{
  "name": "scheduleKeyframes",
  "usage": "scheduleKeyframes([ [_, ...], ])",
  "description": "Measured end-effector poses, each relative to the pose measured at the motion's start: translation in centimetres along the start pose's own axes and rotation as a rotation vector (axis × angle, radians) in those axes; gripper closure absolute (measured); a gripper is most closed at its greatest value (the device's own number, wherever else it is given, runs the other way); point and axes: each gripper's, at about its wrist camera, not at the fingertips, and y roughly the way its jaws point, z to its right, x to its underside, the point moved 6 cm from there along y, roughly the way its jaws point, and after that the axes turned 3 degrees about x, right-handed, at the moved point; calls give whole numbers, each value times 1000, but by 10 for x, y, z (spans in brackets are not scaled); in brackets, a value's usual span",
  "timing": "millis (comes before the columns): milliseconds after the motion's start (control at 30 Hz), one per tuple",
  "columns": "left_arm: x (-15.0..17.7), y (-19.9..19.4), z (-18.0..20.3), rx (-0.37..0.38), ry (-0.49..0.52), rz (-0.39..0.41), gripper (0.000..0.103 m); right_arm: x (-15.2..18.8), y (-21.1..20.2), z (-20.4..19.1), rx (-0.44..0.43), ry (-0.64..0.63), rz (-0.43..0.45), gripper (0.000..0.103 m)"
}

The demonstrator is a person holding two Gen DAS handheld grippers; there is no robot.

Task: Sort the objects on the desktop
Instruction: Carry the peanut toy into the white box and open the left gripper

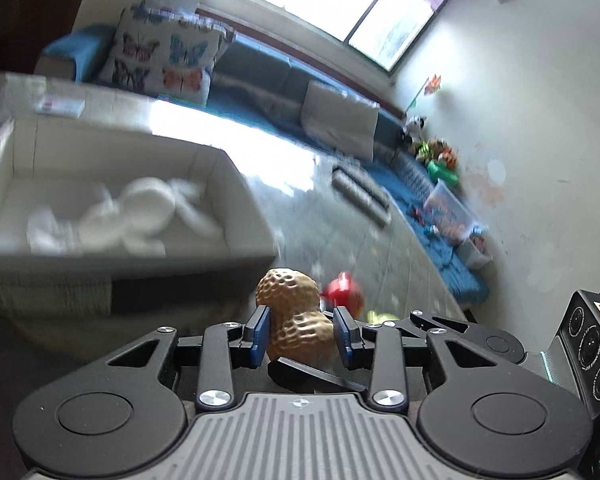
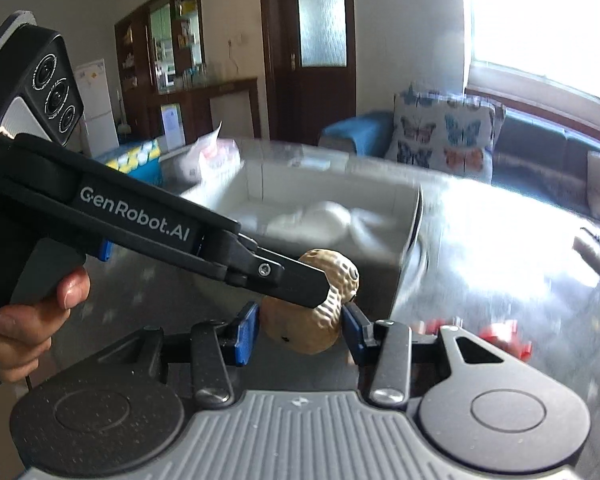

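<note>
A tan peanut-shaped toy (image 1: pixel 296 316) is held above the table between both grippers. My left gripper (image 1: pixel 302 334) has its blue pads against the toy's lower lobe. In the right wrist view my right gripper (image 2: pixel 300 326) grips the same peanut toy (image 2: pixel 312 320), and the left gripper's black finger (image 2: pixel 296 284) crosses over the toy from the left. A white box (image 1: pixel 236 200) holding a white figure (image 1: pixel 140 216) stands on the table to the left; it also shows in the right wrist view (image 2: pixel 404 216), straight ahead. A red toy (image 1: pixel 344 290) lies behind the peanut.
The glossy table (image 2: pixel 500 248) extends right, with red pieces (image 2: pixel 504 338) near my right gripper. A dark remote (image 1: pixel 360 196) lies further off. A blue sofa with a butterfly pillow (image 2: pixel 444 132) stands behind the table. Blue and white packs (image 2: pixel 140 160) sit at the back left.
</note>
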Motion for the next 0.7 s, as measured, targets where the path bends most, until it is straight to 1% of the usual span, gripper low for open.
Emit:
scheduleKeyframes([
  [167, -43, 8, -11, -25, 24, 42, 68, -40, 25, 7, 19, -21, 44, 58],
  [233, -58, 15, -20, -31, 20, 45, 69, -52, 39, 13, 19, -10, 50, 58],
  [300, -69, 26, -33, -35, 6, 34, 69, -61, 56, 19, 17, 8, 37, 58],
  [400, -80, 44, -52, -41, -3, 9, 69, -67, 80, 27, 13, 34, 5, 58],
  [500, -83, 62, -73, -44, -24, -25, 68, -67, 104, 35, 8, 49, -42, 58],
  [600, -83, 77, -89, -42, -55, -60, 68, -61, 122, 39, 4, 68, -89, 58],
  [700, -82, 86, -99, -43, -67, -82, 68, -55, 134, 38, 16, 54, -120, 58],
])
